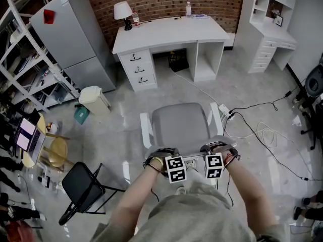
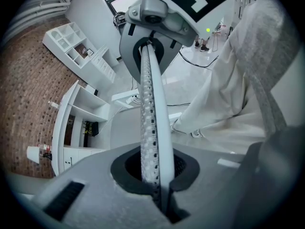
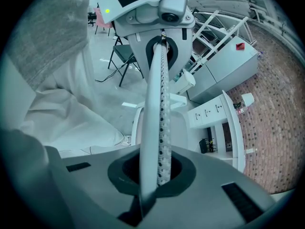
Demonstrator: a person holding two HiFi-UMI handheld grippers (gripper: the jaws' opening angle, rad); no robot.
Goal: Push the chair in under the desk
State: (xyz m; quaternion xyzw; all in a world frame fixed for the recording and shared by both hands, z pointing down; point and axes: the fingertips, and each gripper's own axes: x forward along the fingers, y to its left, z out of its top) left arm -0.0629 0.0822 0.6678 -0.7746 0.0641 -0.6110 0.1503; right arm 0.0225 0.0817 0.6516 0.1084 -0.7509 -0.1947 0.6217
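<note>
Left gripper (image 1: 174, 164): jaws pressed flat together with nothing between them. It points steeply down at the near left of the back of the chair (image 1: 180, 122). Whether the tip bears on the chair I cannot tell.
Right gripper (image 1: 214, 162): jaws likewise closed on nothing, at the near right of the same chair back.
Slip risk: neither gripper clasps the chair, so a shove from the bare tips could skid off the top edge, and the chair would stay put.
Chair: grey seat and white armrests, on open floor well apart from the desk (image 1: 171, 34), with its front facing the desk. It is not yet under.
Skew risk: if one gripper pushes harder than the other, the chair would probably swing and head off line.
Power strip (image 1: 223, 109): lies on the floor just right of the chair. A chair foot could snag it or drag it along.
Cable (image 1: 199, 84): runs across the floor between chair and desk, where it could catch under the chair's base.
Desk opening: it sits far, between the drawers on the left and a panel on the right. An armrest could strike either one if the chair comes in crooked.
Black box (image 1: 177, 63): stands inside the opening and may stop the chair short.
Lamp (image 1: 122, 11): stands on the far left of the desktop. A hard bump against the desk could tip it.
</note>
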